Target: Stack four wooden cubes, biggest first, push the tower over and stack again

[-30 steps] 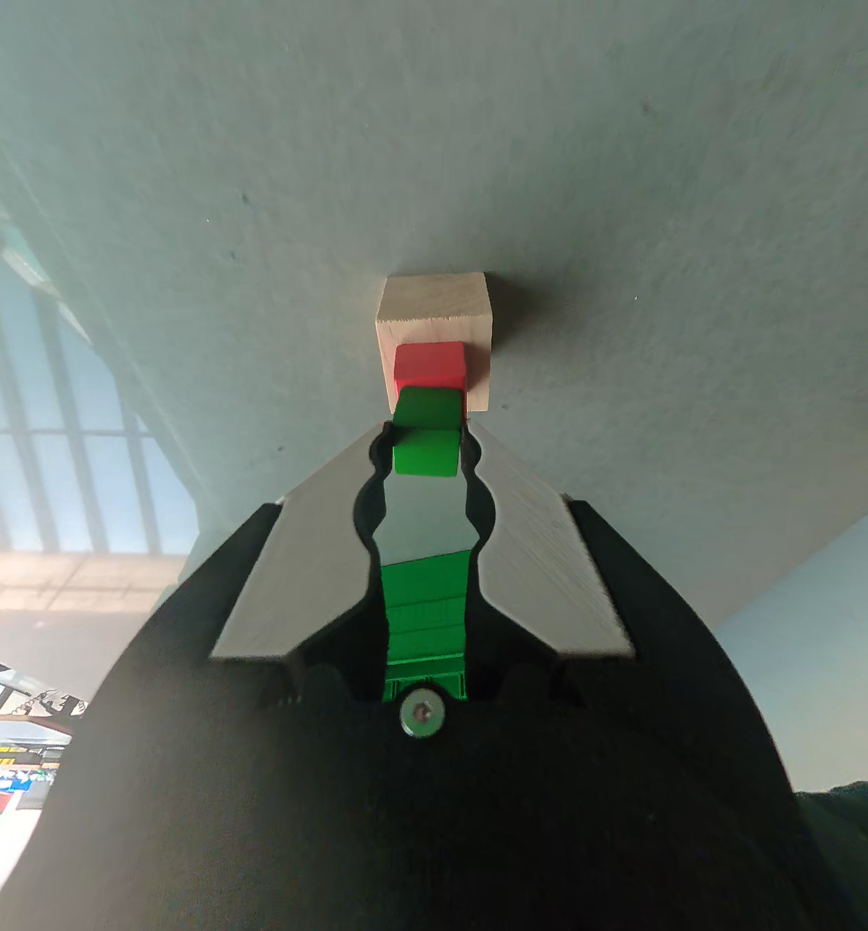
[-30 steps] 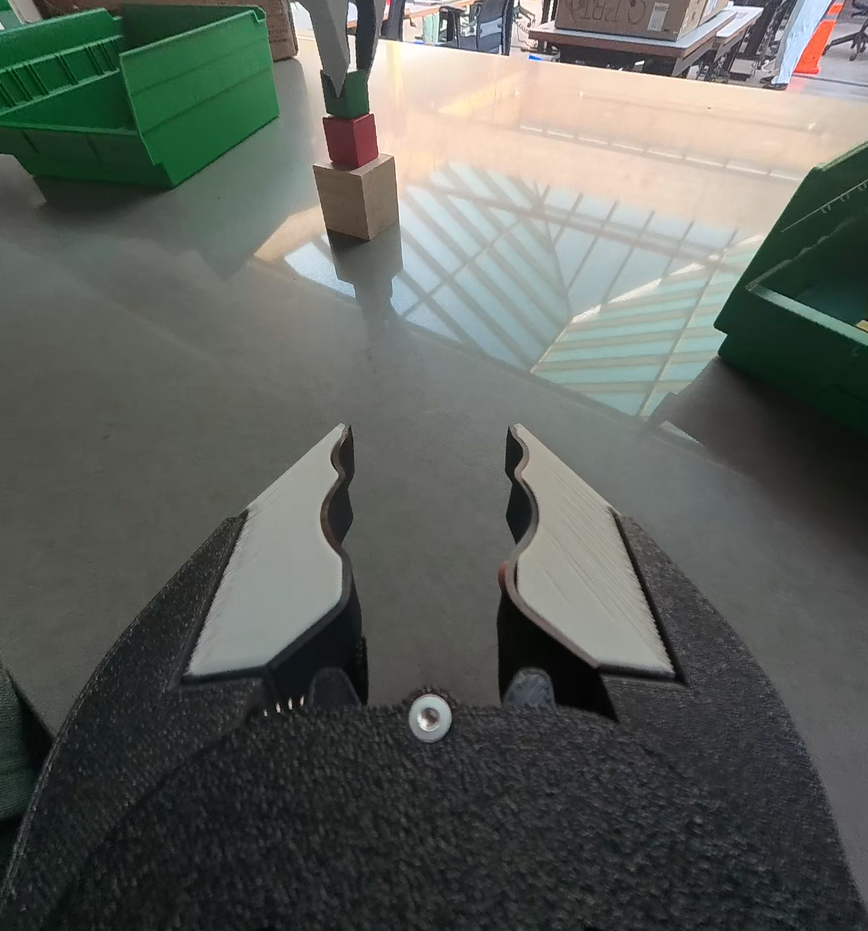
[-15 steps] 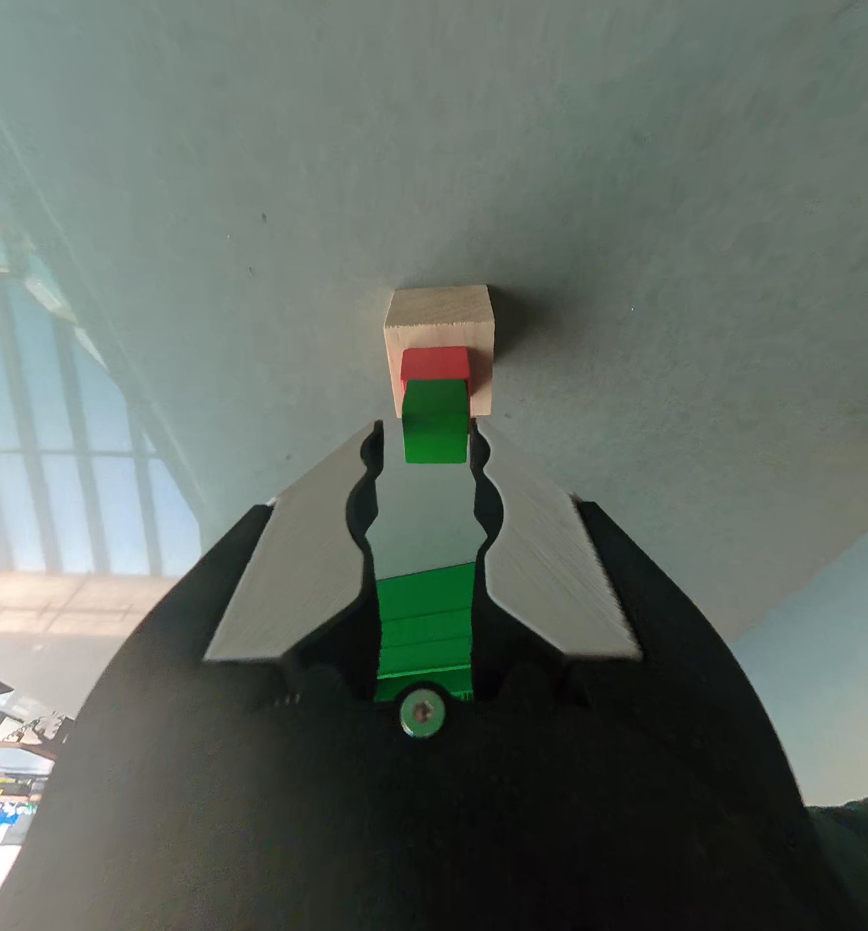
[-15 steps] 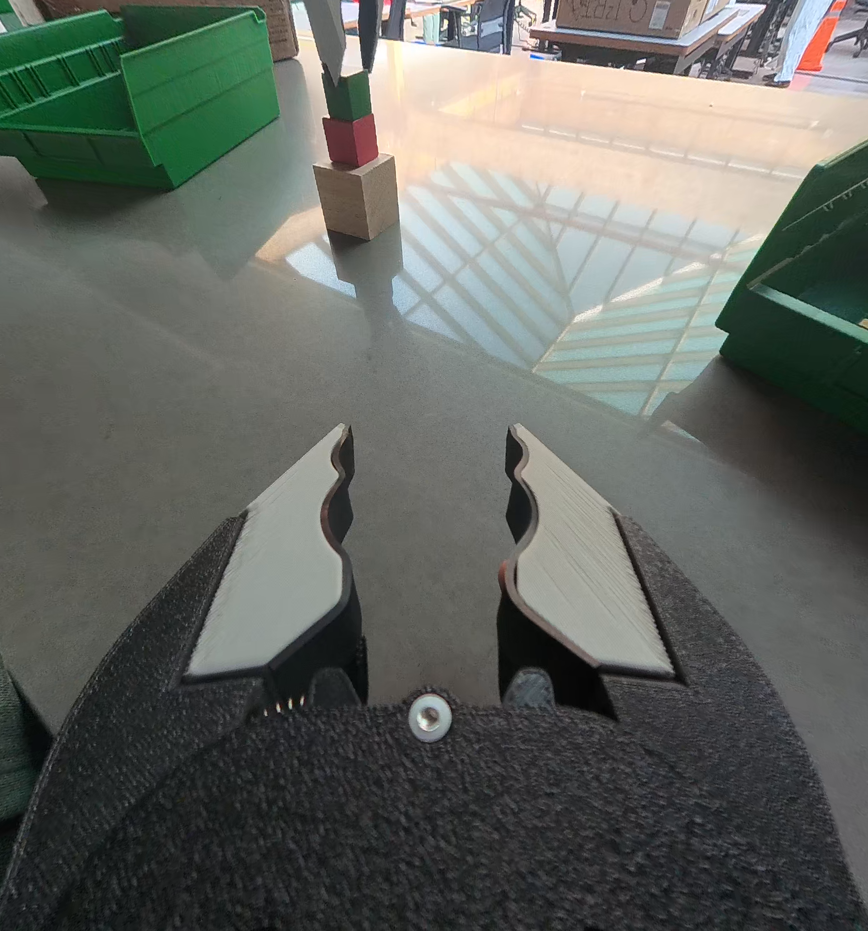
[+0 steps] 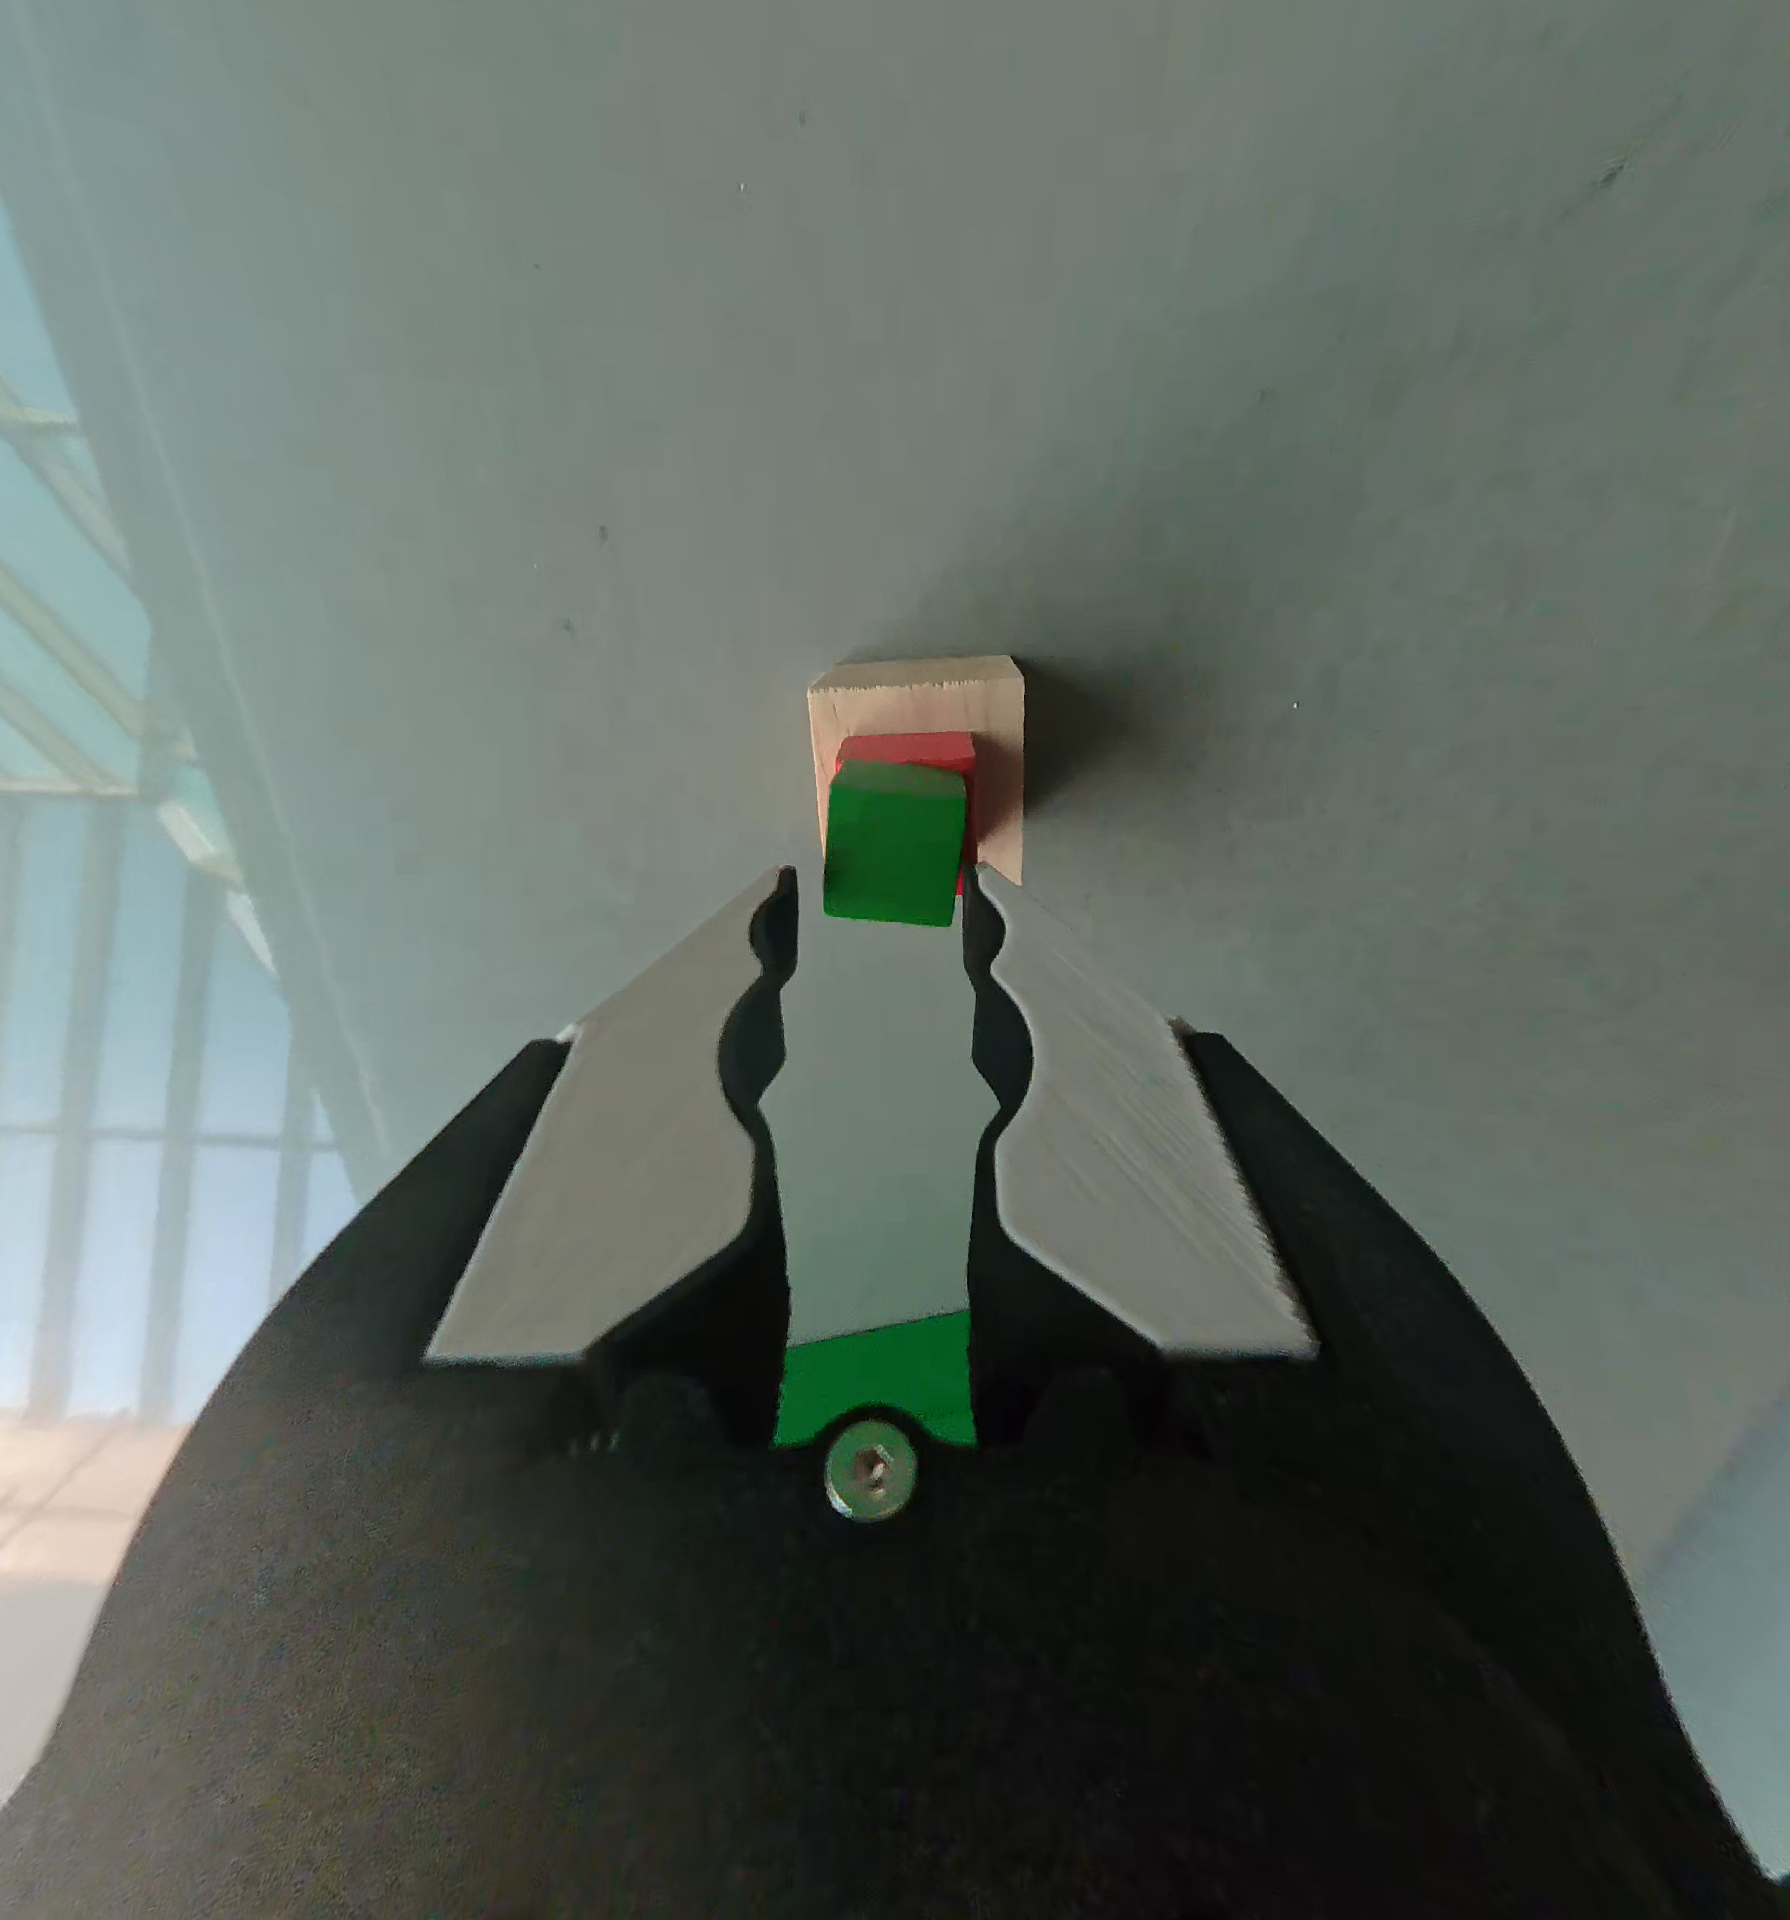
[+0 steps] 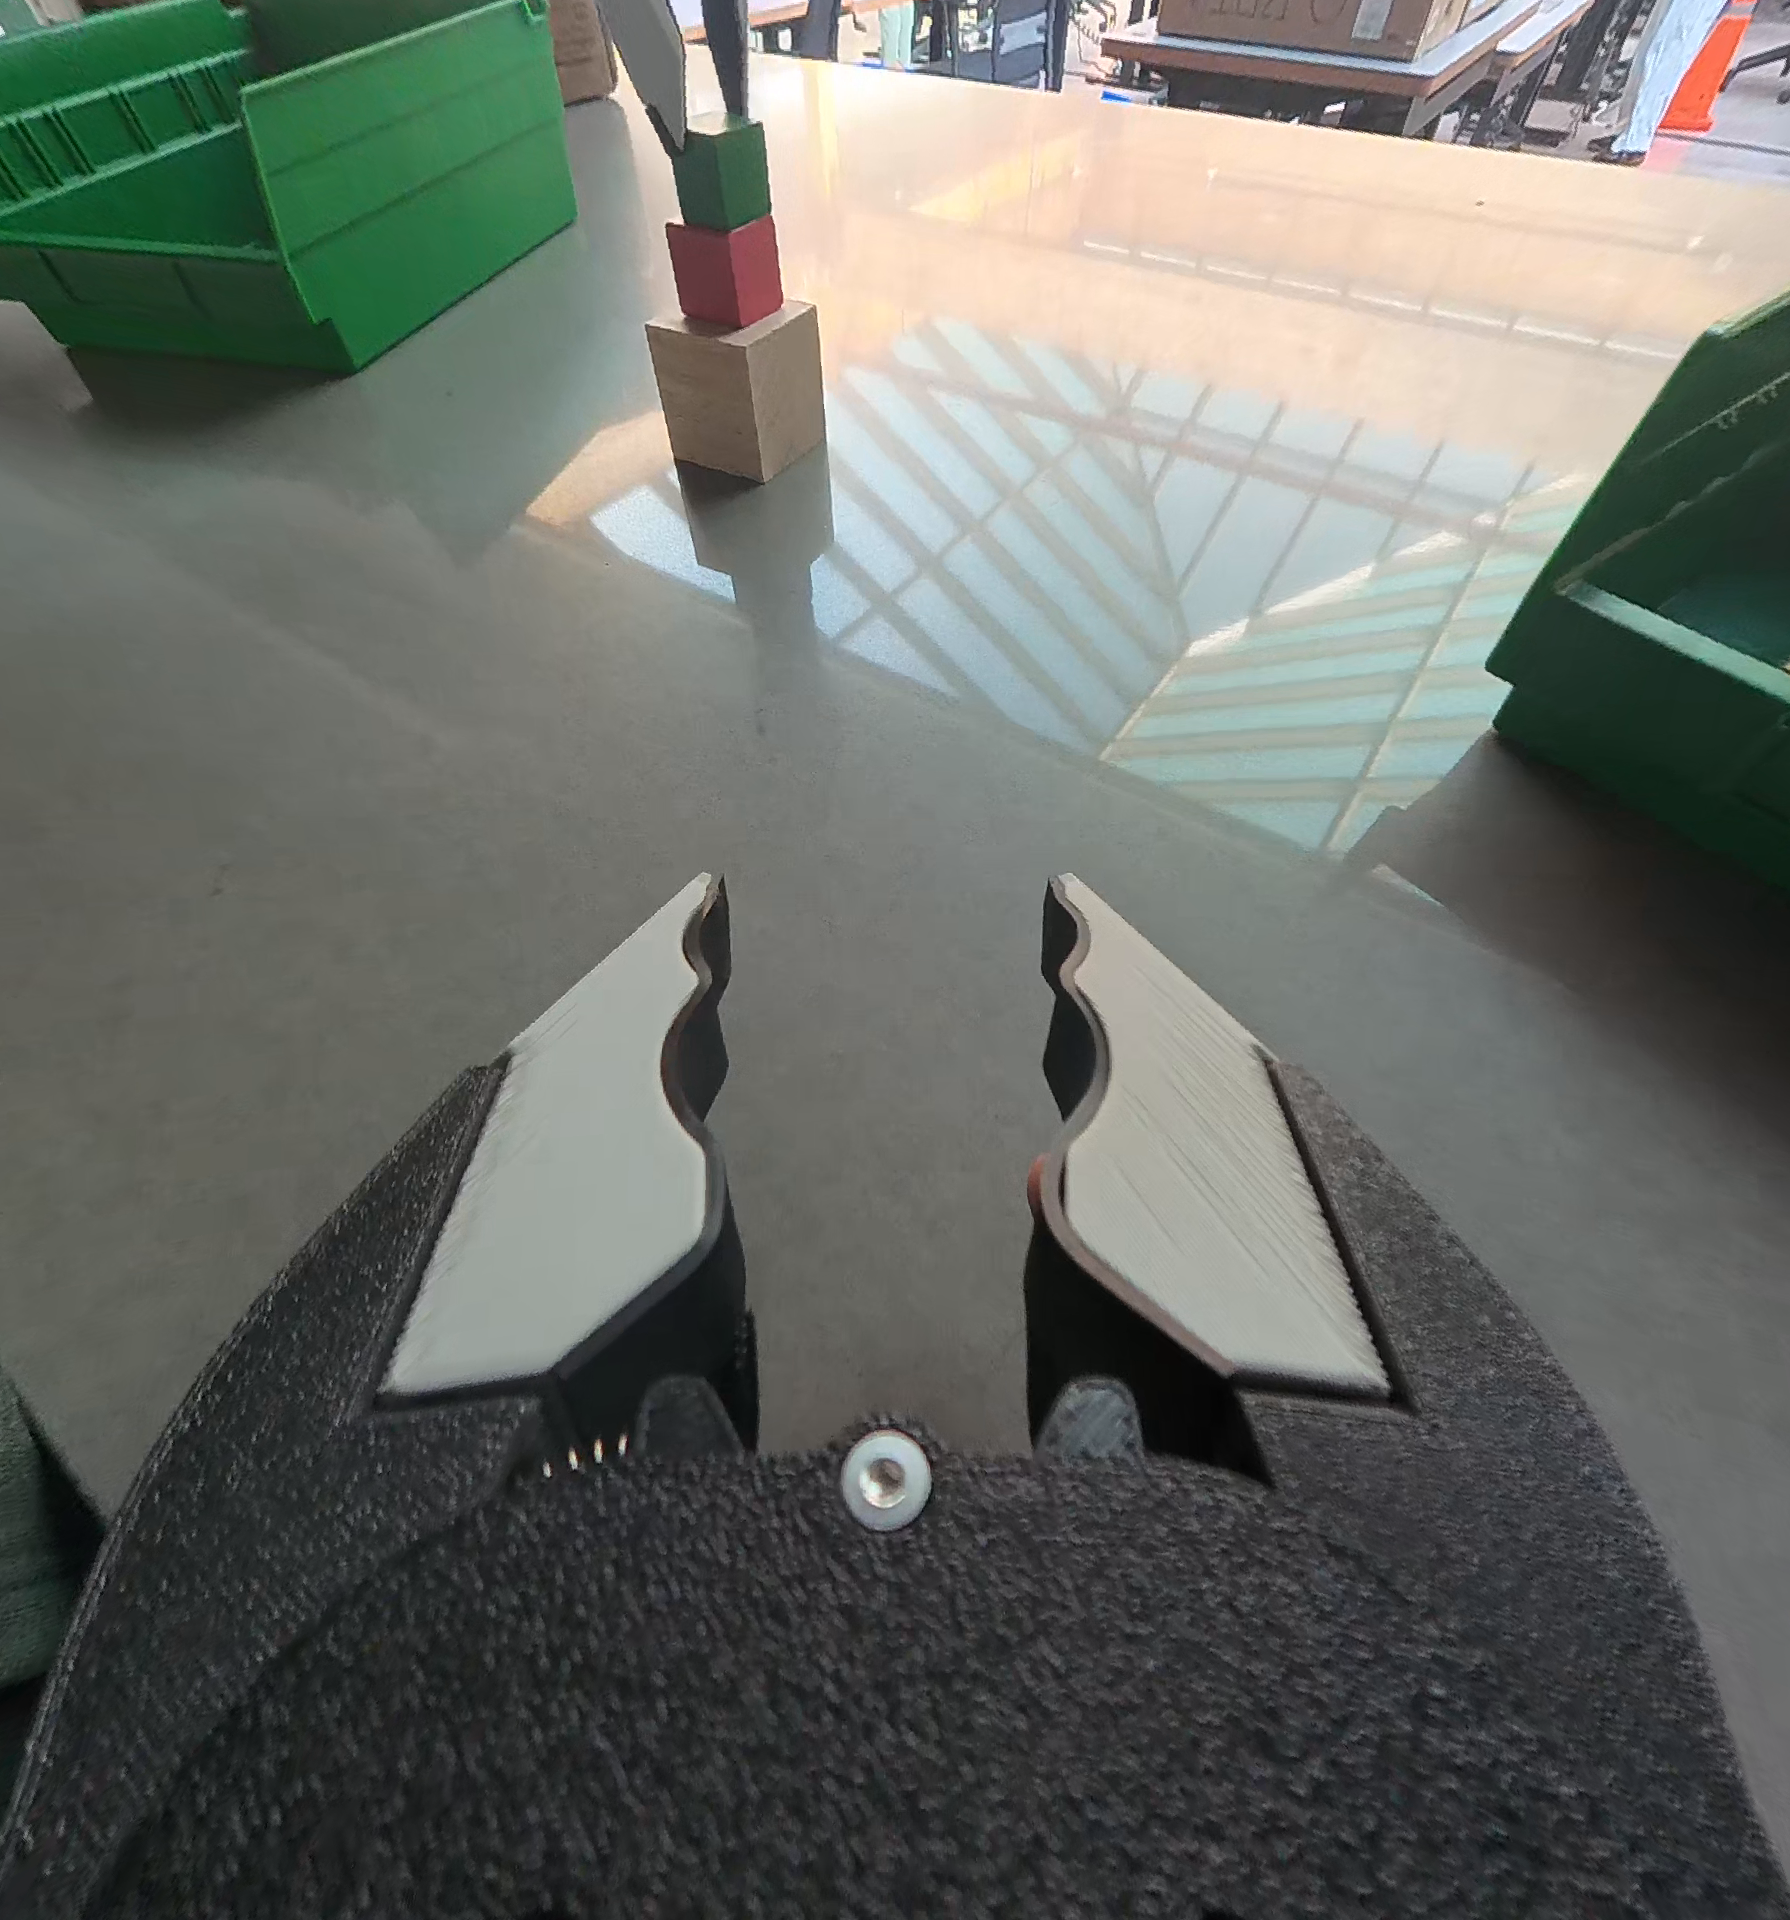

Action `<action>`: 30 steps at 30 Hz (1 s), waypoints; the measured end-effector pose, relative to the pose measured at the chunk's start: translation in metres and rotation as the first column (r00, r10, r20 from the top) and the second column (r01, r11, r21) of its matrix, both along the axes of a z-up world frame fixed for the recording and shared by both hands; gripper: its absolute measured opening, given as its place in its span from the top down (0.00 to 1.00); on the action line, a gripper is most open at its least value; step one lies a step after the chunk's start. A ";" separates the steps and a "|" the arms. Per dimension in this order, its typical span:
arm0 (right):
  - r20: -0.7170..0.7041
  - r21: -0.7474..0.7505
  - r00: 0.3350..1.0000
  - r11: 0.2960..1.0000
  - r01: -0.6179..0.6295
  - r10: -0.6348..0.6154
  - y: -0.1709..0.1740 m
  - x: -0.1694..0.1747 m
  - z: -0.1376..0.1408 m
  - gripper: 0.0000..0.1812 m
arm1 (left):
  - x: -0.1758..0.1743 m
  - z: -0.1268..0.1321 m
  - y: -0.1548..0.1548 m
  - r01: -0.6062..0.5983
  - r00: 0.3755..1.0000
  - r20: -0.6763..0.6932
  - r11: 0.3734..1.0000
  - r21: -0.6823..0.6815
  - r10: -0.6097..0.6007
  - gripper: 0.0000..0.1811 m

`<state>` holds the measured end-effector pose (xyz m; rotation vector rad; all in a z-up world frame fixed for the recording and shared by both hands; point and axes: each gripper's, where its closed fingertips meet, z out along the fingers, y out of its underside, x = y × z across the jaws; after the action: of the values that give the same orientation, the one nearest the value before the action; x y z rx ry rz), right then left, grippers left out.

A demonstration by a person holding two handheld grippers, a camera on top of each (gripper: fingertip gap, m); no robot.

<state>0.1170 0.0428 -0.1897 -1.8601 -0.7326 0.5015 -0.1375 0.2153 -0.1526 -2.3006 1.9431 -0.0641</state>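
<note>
Here, left gripper (image 5: pixel 880 904), open, straddles green cube (image 5: pixel 893 854) topping centred red (image 6: pixel 725 268)/wood (image 6: pixel 737 393) stack; right gripper (image 6: pixel 886 914) open, empty, lower centre.

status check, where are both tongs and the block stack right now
Left tongs open, straddling green block without gripping. Green sits tilted on red block, on wooden block. Right tongs open, empty, over bare table.

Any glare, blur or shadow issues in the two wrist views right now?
Right wrist view: bright window glare with a grid reflection on the table, block stack mirrored below the wooden block; wide-angle bending at the green bins. Left wrist view: dimmer, soft shadow beside the wooden block, slight blur on the green block.
</note>
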 end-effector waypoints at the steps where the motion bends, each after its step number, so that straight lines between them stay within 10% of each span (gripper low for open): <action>1: 0.001 0.000 1.000 1.000 -0.001 0.001 0.000 0.000 0.000 0.66 | -0.001 -0.001 0.000 -0.003 1.000 0.002 1.000 0.001 0.003 0.84; 30: -0.002 0.002 1.000 1.000 -0.003 0.003 0.001 -0.001 0.001 0.67 | -0.005 -0.009 -0.005 -0.071 0.997 0.015 0.997 -0.021 0.071 0.86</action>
<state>0.1160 0.0434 -0.1888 -1.8570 -0.7348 0.5046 -0.1428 0.2100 -0.1614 -2.3717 1.8600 -0.0952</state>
